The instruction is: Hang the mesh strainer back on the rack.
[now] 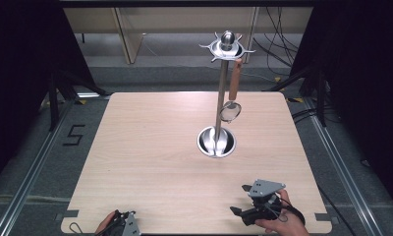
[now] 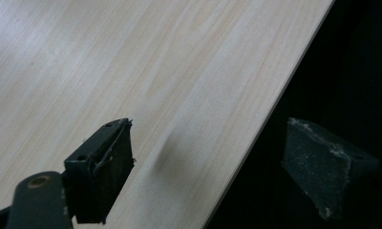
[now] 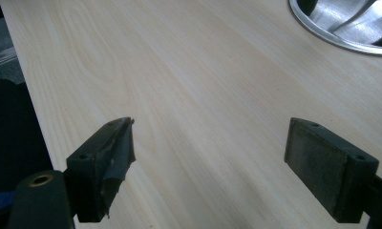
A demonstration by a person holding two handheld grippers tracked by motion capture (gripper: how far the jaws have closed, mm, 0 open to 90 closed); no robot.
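A metal utensil stand rises from a round steel base dish (image 1: 216, 142) in the middle-right of the table, with a ring of hooks (image 1: 227, 47) on top. From one hook hangs a small strainer-like spoon (image 1: 231, 111) with a wooden handle. My right gripper (image 1: 239, 199) is held low near the front right edge, open and empty, a little short of the dish; its own view has the dish rim (image 3: 342, 33) at the top right beyond its open jaws (image 3: 210, 162). My left gripper (image 1: 125, 224) sits at the front edge, open and empty (image 2: 217, 167), one jaw past the table edge.
The light wooden table (image 1: 150, 147) is bare to the left of the stand. Dark floor, rails and cables surround it. In the left gripper view the table edge (image 2: 256, 138) runs diagonally between the jaws.
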